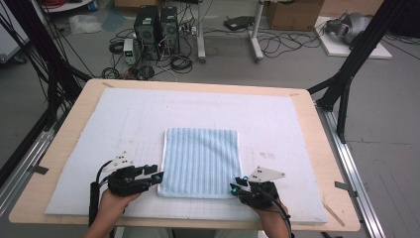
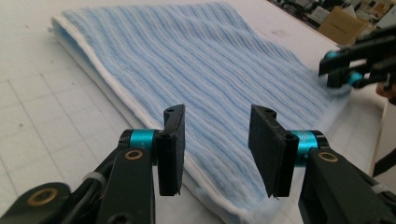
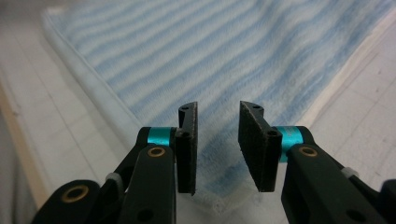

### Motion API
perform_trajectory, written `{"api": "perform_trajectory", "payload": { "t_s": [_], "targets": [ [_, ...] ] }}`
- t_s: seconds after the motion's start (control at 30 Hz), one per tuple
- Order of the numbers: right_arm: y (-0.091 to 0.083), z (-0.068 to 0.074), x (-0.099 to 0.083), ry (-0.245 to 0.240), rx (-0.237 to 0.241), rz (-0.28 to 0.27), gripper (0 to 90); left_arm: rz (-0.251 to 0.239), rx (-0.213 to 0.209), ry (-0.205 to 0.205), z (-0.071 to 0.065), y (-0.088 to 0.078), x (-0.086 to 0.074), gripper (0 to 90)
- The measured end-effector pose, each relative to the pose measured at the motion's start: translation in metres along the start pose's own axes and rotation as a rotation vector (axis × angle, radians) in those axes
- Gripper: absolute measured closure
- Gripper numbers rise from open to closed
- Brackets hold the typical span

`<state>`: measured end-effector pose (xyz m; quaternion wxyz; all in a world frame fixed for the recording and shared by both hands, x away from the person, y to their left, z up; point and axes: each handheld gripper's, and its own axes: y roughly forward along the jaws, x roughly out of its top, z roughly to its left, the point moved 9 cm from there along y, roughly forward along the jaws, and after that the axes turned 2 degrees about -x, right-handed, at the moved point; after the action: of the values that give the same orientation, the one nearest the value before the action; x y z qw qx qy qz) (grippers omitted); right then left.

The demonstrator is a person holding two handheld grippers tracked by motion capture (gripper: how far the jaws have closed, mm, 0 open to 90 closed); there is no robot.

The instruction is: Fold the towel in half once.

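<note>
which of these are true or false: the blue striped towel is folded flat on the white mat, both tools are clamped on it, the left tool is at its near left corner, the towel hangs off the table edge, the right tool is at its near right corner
1. The blue striped terry towel lies folded flat on the white gridded mat. True.
2. Both tools are clamped on the towel. False: the left tool and the right tool each stand with jaws apart, with no cloth pinched between them.
3. The left tool is at the towel's near left corner. True.
4. The towel hangs off the edge of the pale wooden table. False: it lies wholly on the mat, well inside the table's edges.
5. The right tool is at the towel's near right corner. True.
</note>
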<state>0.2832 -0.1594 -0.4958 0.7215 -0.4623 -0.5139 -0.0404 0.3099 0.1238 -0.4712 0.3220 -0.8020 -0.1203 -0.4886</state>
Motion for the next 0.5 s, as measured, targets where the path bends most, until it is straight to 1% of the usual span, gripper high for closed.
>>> {"api": "perform_trajectory", "payload": {
  "t_s": [0.07, 0.17, 0.2, 0.27, 0.3, 0.37, 0.4, 0.43, 0.5],
  "targets": [
    [0.005, -0.001, -0.008, -0.033, -0.007, 0.054, 68.0, -0.004, 0.003, -0.005, 0.004, 0.002, 0.004, 57.2],
    [0.004, -0.001, -0.009, -0.041, 0.014, 0.042, 66.4, -0.004, 0.006, -0.004, 0.011, 0.006, 0.01, 57.8],
    [0.003, -0.002, -0.009, -0.045, 0.018, 0.043, 64.6, -0.007, 0.007, -0.011, 0.015, 0.009, 0.013, 57.8],
    [0.002, -0.004, -0.003, -0.042, 0.023, 0.018, 61.4, -0.008, 0.011, -0.009, 0.021, 0.013, 0.017, 58.4],
    [0.001, -0.007, 0.003, -0.021, 0.032, -0.017, 59.7, -0.011, 0.012, -0.007, 0.023, 0.016, 0.019, 59.6],
    [0.001, -0.011, 0.012, -0.002, 0.042, -0.061, 57.9, -0.01, 0.025, 0.013, 0.029, 0.021, 0.023, 62.7],
    [0.001, -0.013, 0.015, -0.002, 0.043, -0.071, 57.3, -0.009, 0.027, 0.021, 0.033, 0.023, 0.025, 63.7],
    [0.002, -0.016, 0.018, -0.007, 0.039, -0.079, 57.4, -0.008, 0.034, 0.02, 0.037, 0.026, 0.028, 64.5],
    [0.005, -0.021, 0.02, -0.008, 0.038, -0.079, 57.4, -0.012, 0.045, 0.018, 0.044, 0.031, 0.032, 66.6]
  ]
}}
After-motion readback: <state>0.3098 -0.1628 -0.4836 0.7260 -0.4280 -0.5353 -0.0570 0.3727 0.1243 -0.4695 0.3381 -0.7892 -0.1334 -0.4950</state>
